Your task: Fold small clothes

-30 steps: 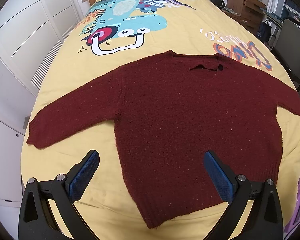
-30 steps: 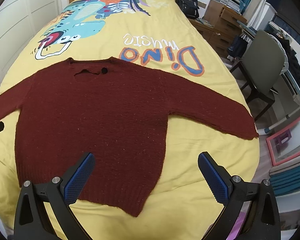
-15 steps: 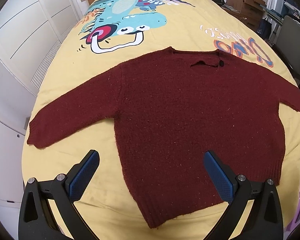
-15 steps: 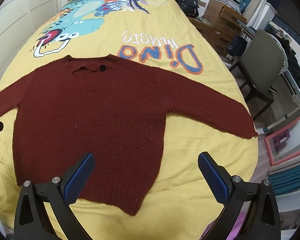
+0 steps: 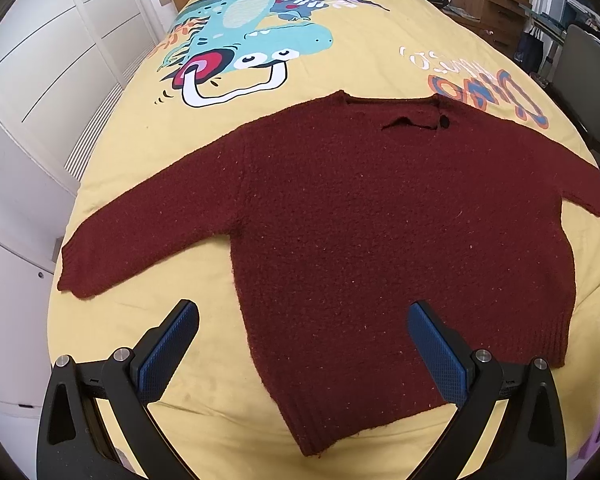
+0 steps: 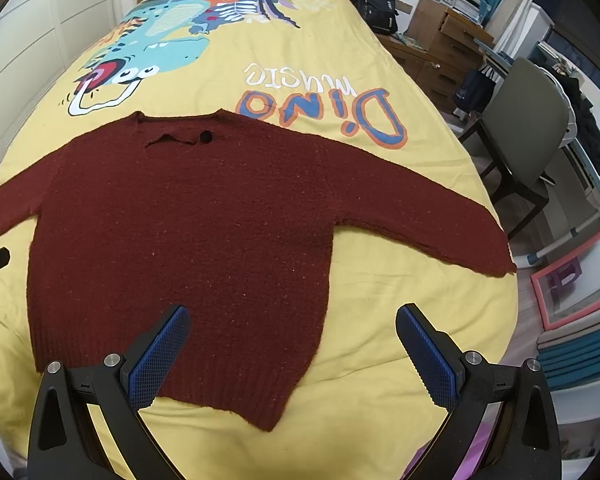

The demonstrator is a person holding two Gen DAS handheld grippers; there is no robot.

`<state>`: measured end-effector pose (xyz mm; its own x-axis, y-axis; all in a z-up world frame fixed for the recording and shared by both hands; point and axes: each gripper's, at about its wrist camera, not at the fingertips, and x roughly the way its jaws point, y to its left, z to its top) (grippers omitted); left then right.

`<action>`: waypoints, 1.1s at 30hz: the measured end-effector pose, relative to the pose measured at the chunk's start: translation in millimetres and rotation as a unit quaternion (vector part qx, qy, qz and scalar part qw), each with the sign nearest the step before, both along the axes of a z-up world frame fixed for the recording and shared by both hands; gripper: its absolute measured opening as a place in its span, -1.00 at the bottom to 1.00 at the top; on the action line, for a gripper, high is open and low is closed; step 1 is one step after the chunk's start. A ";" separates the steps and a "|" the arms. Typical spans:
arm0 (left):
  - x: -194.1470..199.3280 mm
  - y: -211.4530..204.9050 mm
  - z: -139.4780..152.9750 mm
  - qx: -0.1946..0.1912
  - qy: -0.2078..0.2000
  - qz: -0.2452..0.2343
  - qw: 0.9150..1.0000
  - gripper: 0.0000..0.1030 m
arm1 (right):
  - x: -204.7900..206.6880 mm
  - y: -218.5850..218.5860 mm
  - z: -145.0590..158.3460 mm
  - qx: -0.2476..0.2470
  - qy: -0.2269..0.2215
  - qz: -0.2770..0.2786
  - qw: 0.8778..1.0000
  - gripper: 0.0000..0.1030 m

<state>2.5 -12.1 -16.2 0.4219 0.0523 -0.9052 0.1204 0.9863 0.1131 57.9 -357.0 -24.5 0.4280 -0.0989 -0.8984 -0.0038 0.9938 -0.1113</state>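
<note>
Yellow bedspread (image 5: pixel 380 60) covers the bed, printed with a teal dinosaur (image 5: pixel 256 40) at the far left and "Dino music" lettering (image 6: pixel 320 108) at the far right. A maroon sweater (image 5: pixel 380 220) lies flat on it, unfolded, both sleeves spread out to the sides, hem nearest, neckline far. A small dark button (image 6: pixel 206 136) sits beside a slit at the neck. A grey chair (image 6: pixel 528 140) stands right of the bed. The left gripper (image 5: pixel 302 352) hovers above the hem's left part, jaws wide apart, holding nothing. The right gripper (image 6: pixel 292 356) hovers over the hem's right corner, equally wide, empty.
</note>
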 end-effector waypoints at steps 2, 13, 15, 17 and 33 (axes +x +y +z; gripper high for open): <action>-0.4 0.0 -0.5 0.001 0.001 0.000 1.000 0.98 | -0.1 0.1 0.2 0.000 0.000 0.000 1.000 0.99; -0.8 -0.2 -2.2 0.000 0.003 -0.001 1.000 0.98 | 1.1 1.8 0.5 -0.001 0.001 0.003 1.000 0.99; -0.7 0.4 -2.9 0.000 0.004 -0.001 1.000 0.98 | 1.7 1.7 -0.6 -0.002 0.004 0.003 1.000 0.99; -1.1 0.7 -3.1 -0.001 0.004 0.000 1.000 0.98 | 1.7 1.7 -1.6 -0.003 0.005 0.004 1.000 0.99; 3.0 2.8 -5.3 -0.004 0.011 0.003 1.000 0.98 | 7.3 1.1 -9.5 0.001 0.015 0.004 1.000 0.99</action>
